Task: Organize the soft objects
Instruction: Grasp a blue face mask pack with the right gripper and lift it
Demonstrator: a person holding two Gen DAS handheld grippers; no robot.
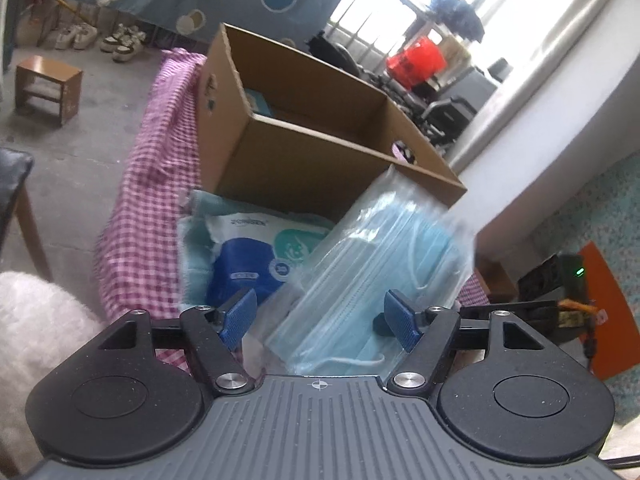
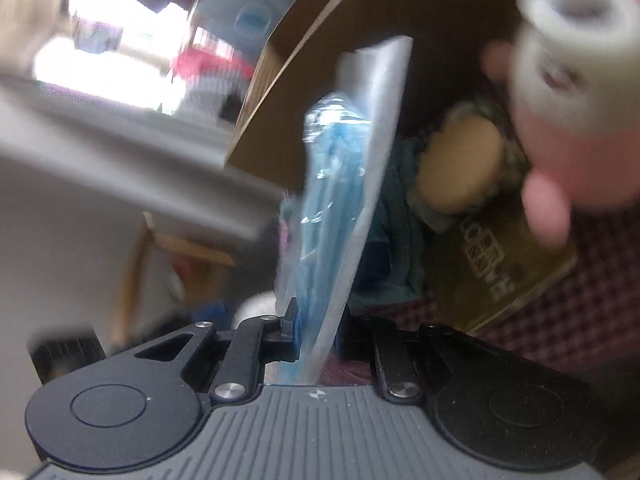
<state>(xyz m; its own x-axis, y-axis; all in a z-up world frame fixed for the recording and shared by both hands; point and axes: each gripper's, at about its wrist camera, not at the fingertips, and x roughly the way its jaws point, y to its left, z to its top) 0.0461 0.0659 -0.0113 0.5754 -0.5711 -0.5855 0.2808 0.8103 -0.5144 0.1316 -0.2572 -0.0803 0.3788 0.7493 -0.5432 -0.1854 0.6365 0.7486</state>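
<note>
Pinching a clear pack of blue face masks (image 2: 336, 184) edge-on, right gripper (image 2: 316, 340) clamped, left gripper (image 1: 322, 320) spread open around the same pack, cardboard box (image 1: 304, 152) just beyond.

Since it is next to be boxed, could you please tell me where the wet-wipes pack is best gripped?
Probably by the near short end of the wet-wipes pack, coming from the camera side and above. It lies flat on the teal cloth, its right part covered by the mask pack, and the cardboard box blocks the far edge; a thin, soft edge suits closing jaws.
</note>
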